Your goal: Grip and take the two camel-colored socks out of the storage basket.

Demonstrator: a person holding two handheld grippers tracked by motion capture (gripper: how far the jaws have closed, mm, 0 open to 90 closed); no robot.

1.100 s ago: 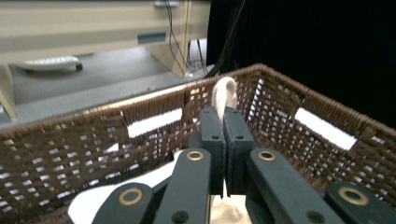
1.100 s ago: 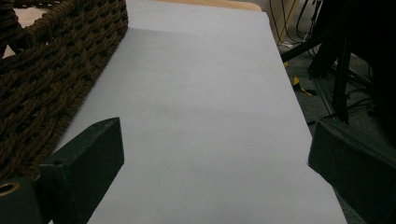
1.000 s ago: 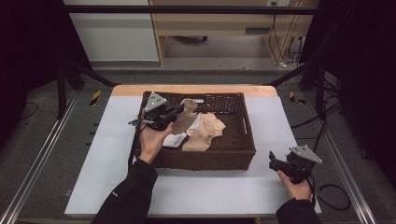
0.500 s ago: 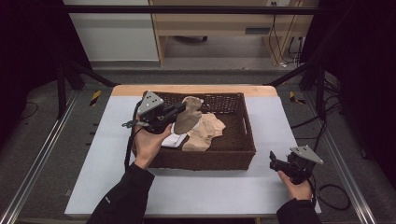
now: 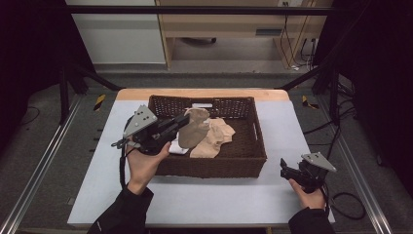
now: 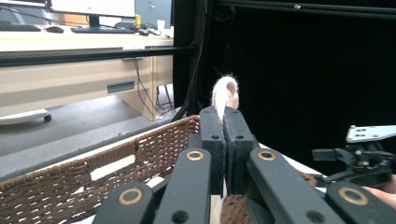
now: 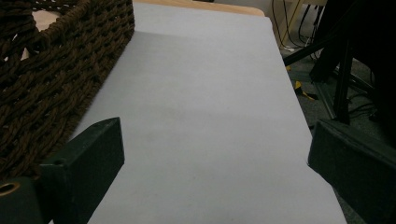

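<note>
Item: your left gripper [image 5: 182, 121], jaws clamped on a beige sock [image 5: 194, 132] hanging from its tips above the wicker basket [image 5: 214, 166]. Your right gripper [image 5: 285, 171]: jaws spread, nothing between, beside the basket's corner.

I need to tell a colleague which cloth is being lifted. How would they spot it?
Find the brown wicker basket on the table. Above its left half hangs a beige cloth, pinched by the left gripper; the other beige cloth lies flat inside.
</note>
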